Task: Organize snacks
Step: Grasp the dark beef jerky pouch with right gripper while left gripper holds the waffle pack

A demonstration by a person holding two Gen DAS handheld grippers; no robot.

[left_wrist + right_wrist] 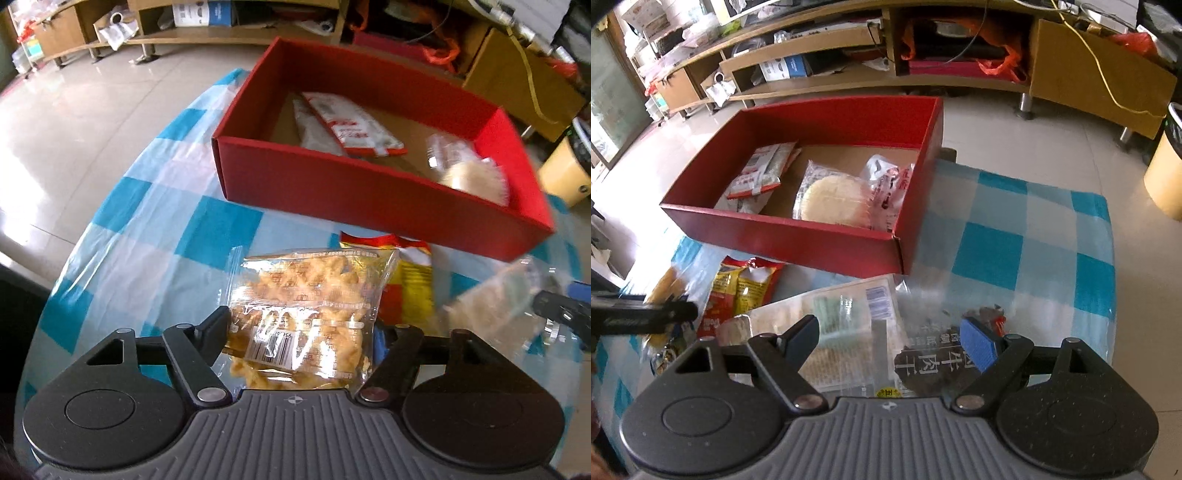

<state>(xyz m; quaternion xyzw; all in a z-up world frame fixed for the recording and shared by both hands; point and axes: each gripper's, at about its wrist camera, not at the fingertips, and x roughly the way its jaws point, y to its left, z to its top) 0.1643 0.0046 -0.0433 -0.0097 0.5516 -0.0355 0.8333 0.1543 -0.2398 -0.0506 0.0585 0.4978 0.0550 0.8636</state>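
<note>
A red box point(369, 206) point(798, 240) stands on the checked tablecloth and holds a red-and-white packet point(761, 171), a round rice-cracker pack point(833, 199) and a clear pastry pack point(890, 184). My left gripper point(303, 332) is shut on a clear bag of golden twisted snacks point(314, 291) in front of the box. My right gripper point(892, 338) is open over a clear biscuit pack point(842, 325) and a dark jerky pack point(923, 365). A red-and-yellow packet point(742, 288) point(410, 280) lies on the cloth between them.
The blue-and-white checked cloth point(1015, 251) covers a small table; its edges drop to a tiled floor point(92, 110). A long wooden TV cabinet point(923, 44) runs behind. A yellow bin point(1163, 177) stands at the right.
</note>
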